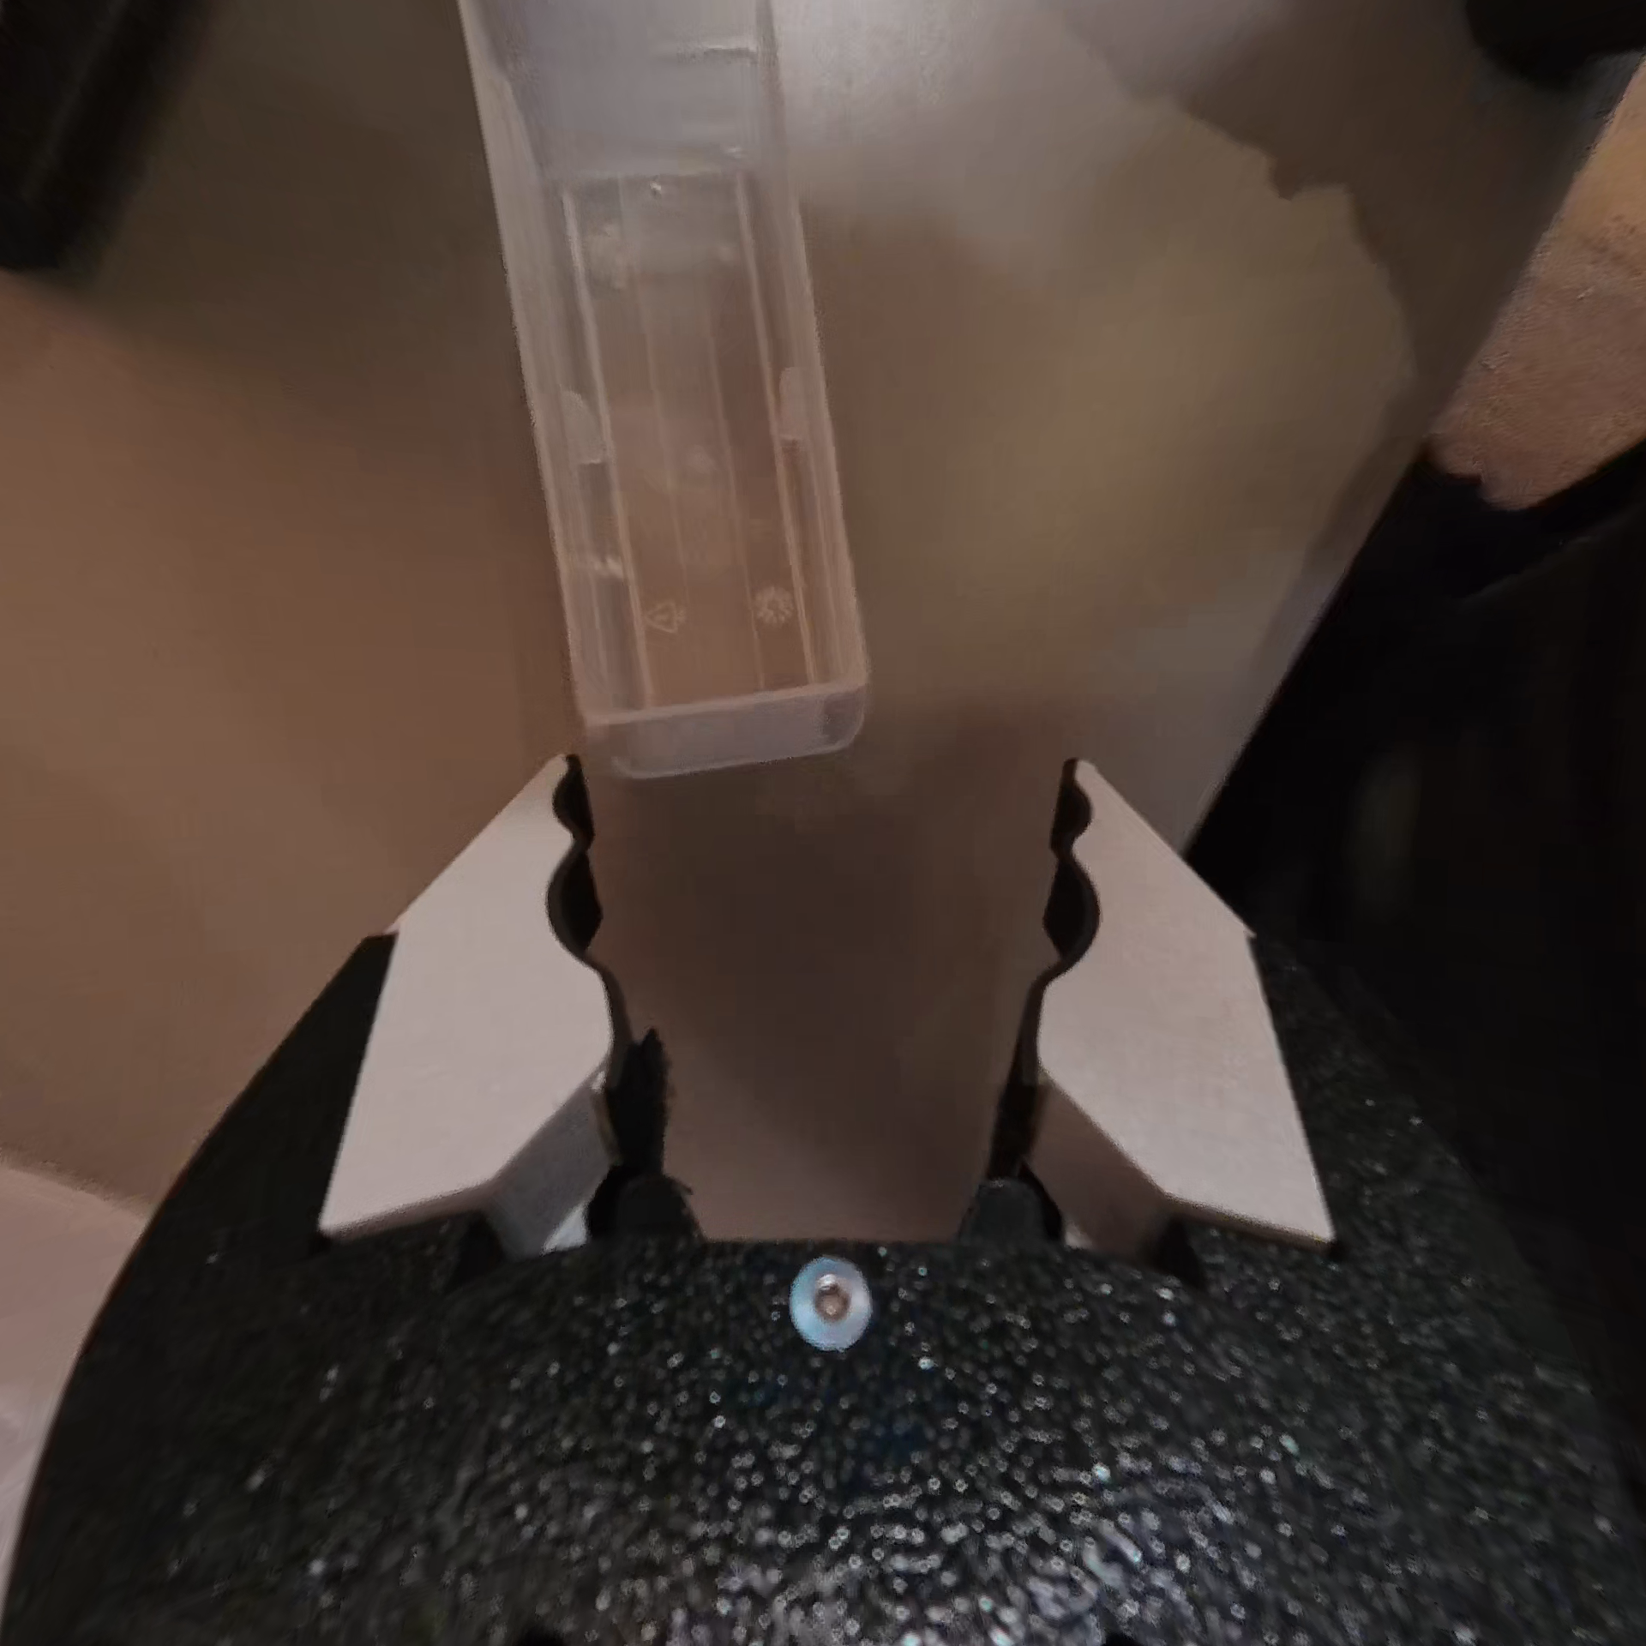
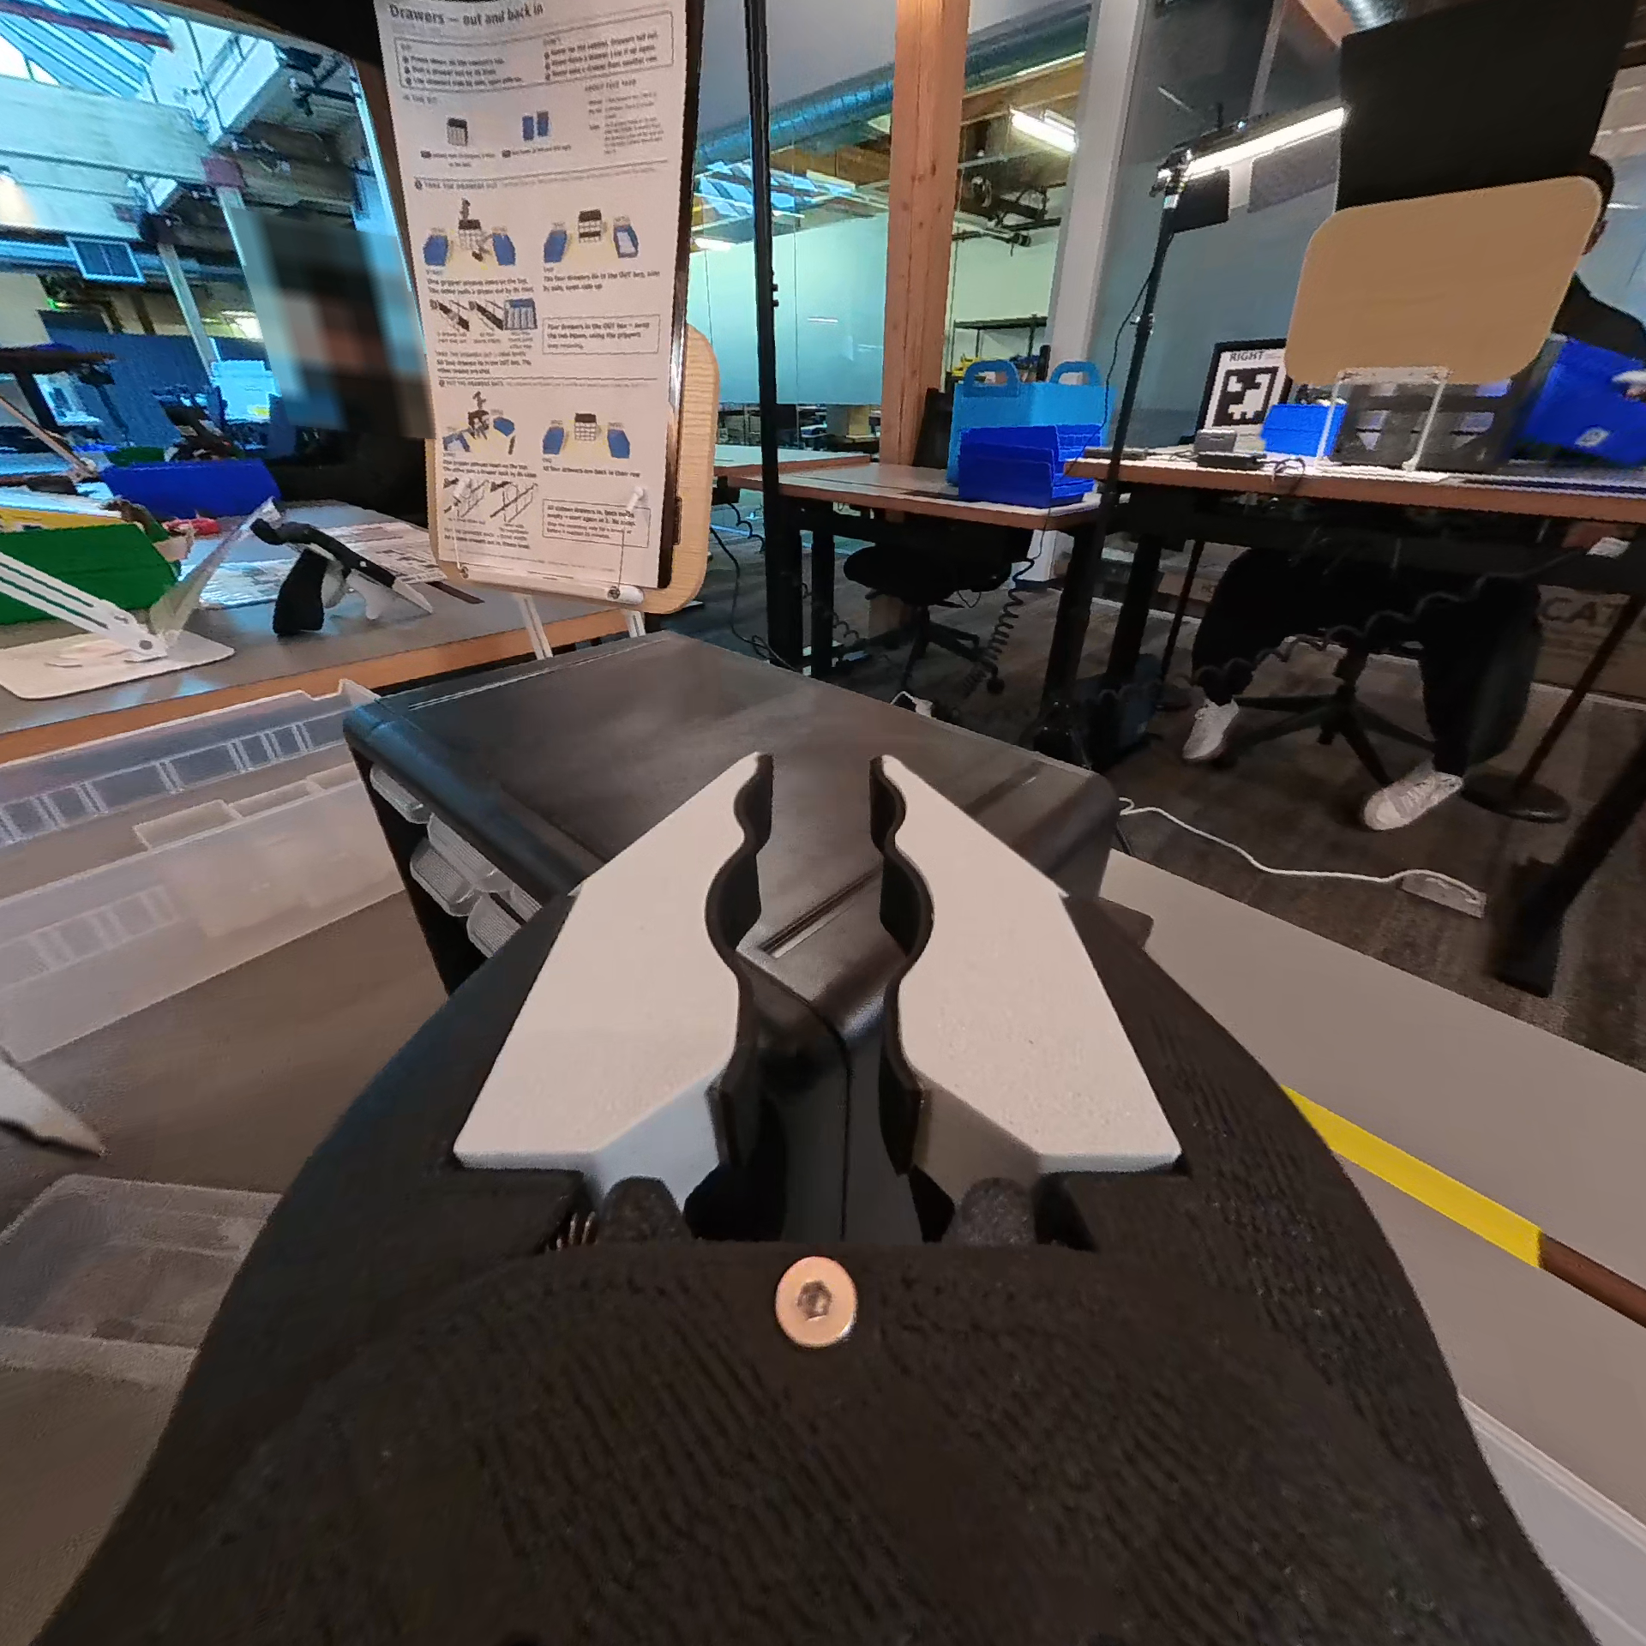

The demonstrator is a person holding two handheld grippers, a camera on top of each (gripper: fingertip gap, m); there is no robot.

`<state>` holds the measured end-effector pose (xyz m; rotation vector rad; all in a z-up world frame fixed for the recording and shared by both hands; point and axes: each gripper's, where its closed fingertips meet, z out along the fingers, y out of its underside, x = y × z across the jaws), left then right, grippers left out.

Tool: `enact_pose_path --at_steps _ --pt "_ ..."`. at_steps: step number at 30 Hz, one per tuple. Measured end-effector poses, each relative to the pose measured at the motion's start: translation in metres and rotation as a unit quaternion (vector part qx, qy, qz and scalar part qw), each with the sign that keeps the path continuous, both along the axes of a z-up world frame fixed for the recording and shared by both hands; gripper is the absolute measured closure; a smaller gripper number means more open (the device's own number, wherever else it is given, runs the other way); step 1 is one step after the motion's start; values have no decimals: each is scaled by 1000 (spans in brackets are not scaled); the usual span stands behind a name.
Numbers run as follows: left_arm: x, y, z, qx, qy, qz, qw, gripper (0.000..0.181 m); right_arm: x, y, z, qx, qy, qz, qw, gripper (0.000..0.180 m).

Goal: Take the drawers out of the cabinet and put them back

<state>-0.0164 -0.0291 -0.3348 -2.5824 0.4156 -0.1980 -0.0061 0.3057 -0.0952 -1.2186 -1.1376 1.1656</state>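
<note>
Open-plan workshop behind, grey tabletop (image 2: 1336, 1024) below. Right gripper (image 2: 819, 775) resting low over one black cabinet (image 2: 712, 739), jaws narrowed to a slim gap above the cabinet's top edge; whether pinching that edge, cannot tell. Several clear drawer fronts (image 2: 445, 846) showing on the cabinet's left face, too cramped to count. One translucent bin (image 2: 134, 846) just left of the cabinet, one instruction sheet (image 2: 543, 294) on a stand behind it, one strip of yellow tape (image 2: 1407, 1185) on the tabletop to the right. Farther back, desks and one seated person (image 2: 1470, 641).

Left gripper (image 1: 815, 775) spread wide, holding nothing, over a blurred beige surface (image 1: 267, 534). One clear plastic drawer (image 1: 704, 499), empty, just beyond the fingertips, nearest the left one, lengthwise away from the camera.
</note>
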Motion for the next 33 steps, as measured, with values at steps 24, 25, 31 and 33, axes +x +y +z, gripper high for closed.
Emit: enact_pose_path --at_steps 24,25,31,33 --pt "-31 41 22 108 480 -343 800 165 -3 2 -4 -26 1 9 1000 159" --pt "-35 44 29 96 492 -311 807 165 -3 2 -3 -27 3 10 1000 159" --pt "-13 55 63 68 446 -188 873 164 -2 0 2 -26 18 15 999 160" --pt "-10 62 73 71 449 -164 876 165 -1 -1 3 -23 20 16 999 160"
